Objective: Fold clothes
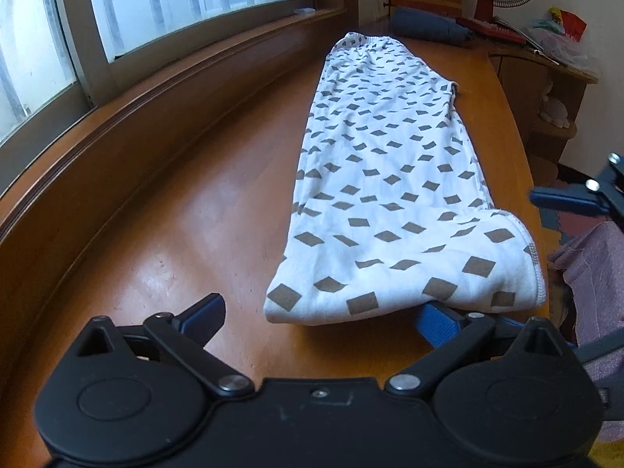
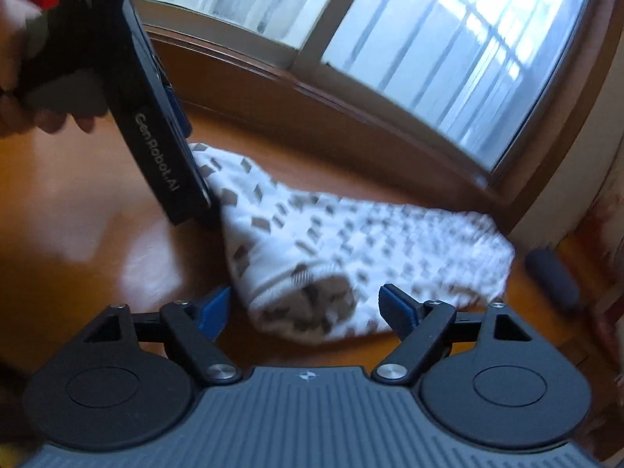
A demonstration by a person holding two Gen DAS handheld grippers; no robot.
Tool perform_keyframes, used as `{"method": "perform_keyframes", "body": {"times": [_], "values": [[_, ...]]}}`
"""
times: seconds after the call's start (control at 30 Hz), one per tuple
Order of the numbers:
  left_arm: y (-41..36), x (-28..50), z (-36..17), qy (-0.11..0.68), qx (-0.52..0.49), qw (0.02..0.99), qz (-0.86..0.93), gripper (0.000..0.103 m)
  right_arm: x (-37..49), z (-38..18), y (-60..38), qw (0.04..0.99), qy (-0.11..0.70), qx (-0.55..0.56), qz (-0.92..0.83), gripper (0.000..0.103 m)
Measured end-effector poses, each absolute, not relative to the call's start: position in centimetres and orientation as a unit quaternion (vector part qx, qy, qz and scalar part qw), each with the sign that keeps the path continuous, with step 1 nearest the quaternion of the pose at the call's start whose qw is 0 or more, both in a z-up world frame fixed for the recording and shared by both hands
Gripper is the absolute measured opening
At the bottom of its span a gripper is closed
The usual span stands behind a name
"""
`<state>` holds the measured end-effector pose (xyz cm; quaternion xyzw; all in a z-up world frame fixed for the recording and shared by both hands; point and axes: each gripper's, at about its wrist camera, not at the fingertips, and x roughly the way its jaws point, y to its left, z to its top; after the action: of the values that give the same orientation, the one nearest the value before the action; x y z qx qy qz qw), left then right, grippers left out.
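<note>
Both claws wide, left claw (image 1: 318, 318) and right claw (image 2: 302, 310), flanking white diamond-patterned folded garment (image 1: 384, 179) on orange-brown wooden tabletop (image 1: 187, 210).

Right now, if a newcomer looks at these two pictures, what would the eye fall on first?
First the white garment with brown diamonds, folded into a long strip down the middle of the wooden table. Next the big window along the table's far side, bright with daylight. Then the two open grippers at the garment's near end: the left gripper has one blue finger under the hem, and the right gripper faces the open cuff.
</note>
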<state>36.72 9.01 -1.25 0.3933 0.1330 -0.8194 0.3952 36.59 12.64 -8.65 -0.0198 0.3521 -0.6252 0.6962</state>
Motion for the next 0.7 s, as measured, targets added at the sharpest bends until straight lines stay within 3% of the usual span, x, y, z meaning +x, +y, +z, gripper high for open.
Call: {"method": "perform_keyframes", "body": {"times": [0.2, 0.23, 0.27, 0.37, 0.7], "values": [[9.1, 36.5, -0.5, 0.12, 0.392, 0.398, -0.821, 0.103, 37.0, -10.2, 10.7, 0.69, 0.376, -0.09, -0.612, 0.08], [9.1, 36.5, -0.4, 0.118, 0.392, 0.4, -0.82, 0.103, 36.9, -10.4, 10.3, 0.687, 0.384, -0.094, -0.61, 0.071], [9.1, 36.6, -0.2, 0.116, 0.391, 0.401, -0.82, 0.103, 36.8, -10.7, 9.9, 0.685, 0.391, -0.099, -0.607, 0.046], [9.3, 37.3, 0.3, 0.107, 0.388, 0.41, -0.818, 0.103, 35.7, -10.4, 8.9, 0.706, 0.38, -0.046, -0.596, 0.02], [10.5, 41.9, 2.2, 0.119, 0.363, 0.456, -0.803, 0.103, 31.1, -5.9, 11.1, 0.783, 0.306, 0.143, -0.522, 0.017]]}}
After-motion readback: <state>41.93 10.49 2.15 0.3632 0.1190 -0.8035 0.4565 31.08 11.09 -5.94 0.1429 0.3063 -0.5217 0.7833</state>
